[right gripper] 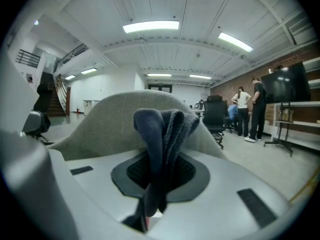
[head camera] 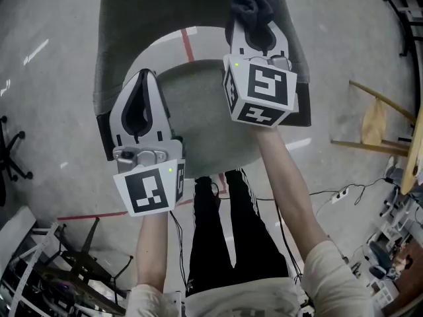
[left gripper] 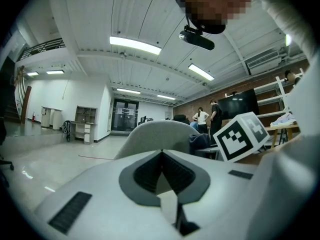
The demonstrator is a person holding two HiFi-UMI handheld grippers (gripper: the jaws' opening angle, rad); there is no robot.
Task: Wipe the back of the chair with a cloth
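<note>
Two grippers are working above a grey chair (head camera: 132, 18), which the head view is showing from steeply above, its curved back wrapping round the seat. The right gripper (head camera: 253, 28) is reaching furthest forward, and its fingers (right gripper: 134, 171) are clamping a dark cloth (head camera: 250, 2). The cloth is bunching up in folds above the fingertips and trailing down between them. It is sitting at the top edge of the chair's back, on the right part of the curve; whether it is pressing on the fabric or hanging just above it cannot be told. In the right gripper view the cloth (right gripper: 162, 129) is standing directly in front of the chair (right gripper: 100, 124).

The left gripper (head camera: 147, 78) is hovering over the left side of the seat, inside the curve of the back. Its fingers (left gripper: 147, 173) are pressing together with nothing between them, and the chair (left gripper: 155, 134) is rising just beyond their tips.

The chair is standing on a pale floor (head camera: 59, 111) crossed by a red line (head camera: 187, 45). The person's legs (head camera: 225, 236) in black trousers are showing below the seat. A few people (right gripper: 250, 109) are standing far off by a brick wall.
</note>
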